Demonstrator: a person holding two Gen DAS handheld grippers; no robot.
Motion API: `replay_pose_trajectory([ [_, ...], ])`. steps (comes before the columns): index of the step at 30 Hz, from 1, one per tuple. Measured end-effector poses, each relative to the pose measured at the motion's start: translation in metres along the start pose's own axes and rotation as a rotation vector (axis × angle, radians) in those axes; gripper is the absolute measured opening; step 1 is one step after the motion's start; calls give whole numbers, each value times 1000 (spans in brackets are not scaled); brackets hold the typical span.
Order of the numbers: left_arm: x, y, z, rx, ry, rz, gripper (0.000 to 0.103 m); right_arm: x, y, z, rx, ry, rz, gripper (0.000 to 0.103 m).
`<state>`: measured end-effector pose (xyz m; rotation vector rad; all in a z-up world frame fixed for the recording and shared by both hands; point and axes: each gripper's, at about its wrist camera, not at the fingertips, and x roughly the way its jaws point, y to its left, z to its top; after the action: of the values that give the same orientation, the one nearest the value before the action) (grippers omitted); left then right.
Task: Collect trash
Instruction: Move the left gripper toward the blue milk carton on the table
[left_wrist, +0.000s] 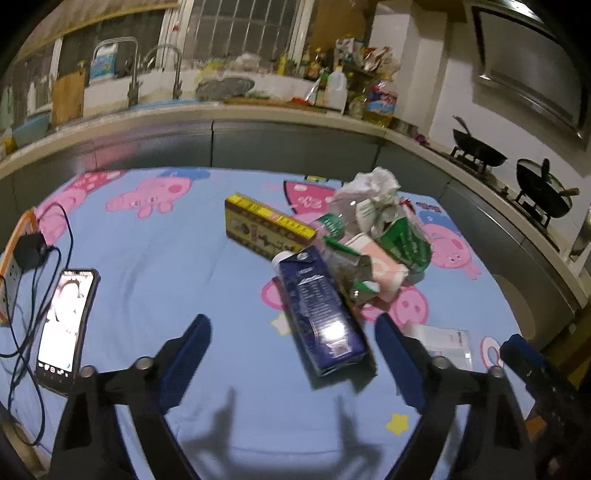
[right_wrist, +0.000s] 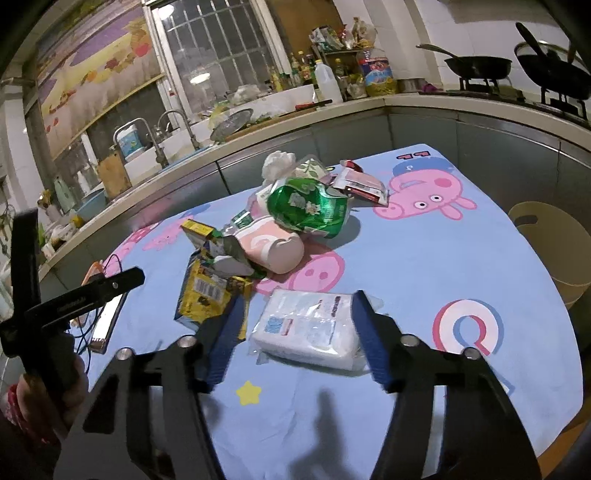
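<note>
Both grippers hover low, jaws spread wide

The left gripper (left_wrist: 291, 358) points forward with its blue-padded fingers (left_wrist: 192, 350) far apart — nothing between them is gripped. The right gripper (right_wrist: 299, 339) is likewise spread, its fingers (right_wrist: 369, 336) angled outward — the person's left hand (right_wrist: 40, 398) grasps a black handle.

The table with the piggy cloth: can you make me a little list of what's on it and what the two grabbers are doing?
cloth: blue tablecloth with pink pigs
trash pile: yellow box, dark blue carton, green wrapper, pink cup, crumpled paper
apart from pile: white tissue pack
not trash: phone, lit
left gripper: jaws open, carton between
right gripper: jaws open, around tissue pack
</note>
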<state>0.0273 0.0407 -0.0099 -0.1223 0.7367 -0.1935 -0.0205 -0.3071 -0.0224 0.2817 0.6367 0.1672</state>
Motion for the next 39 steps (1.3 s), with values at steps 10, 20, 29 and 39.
replay_pose_trajectory([
  [10,26,20,3,-51,75,14,79,10,-13,12,1,-32,-54,45],
  [20,40,-5,15,-7,103,-40,79,19,-18,11,8,-12,-56,45],
  [29,48,-3,12,-14,128,-29,79,23,-18,8,16,4,-57,47],
  [39,50,12,11,-41,127,-10,79,27,-13,6,2,24,-53,48],
])
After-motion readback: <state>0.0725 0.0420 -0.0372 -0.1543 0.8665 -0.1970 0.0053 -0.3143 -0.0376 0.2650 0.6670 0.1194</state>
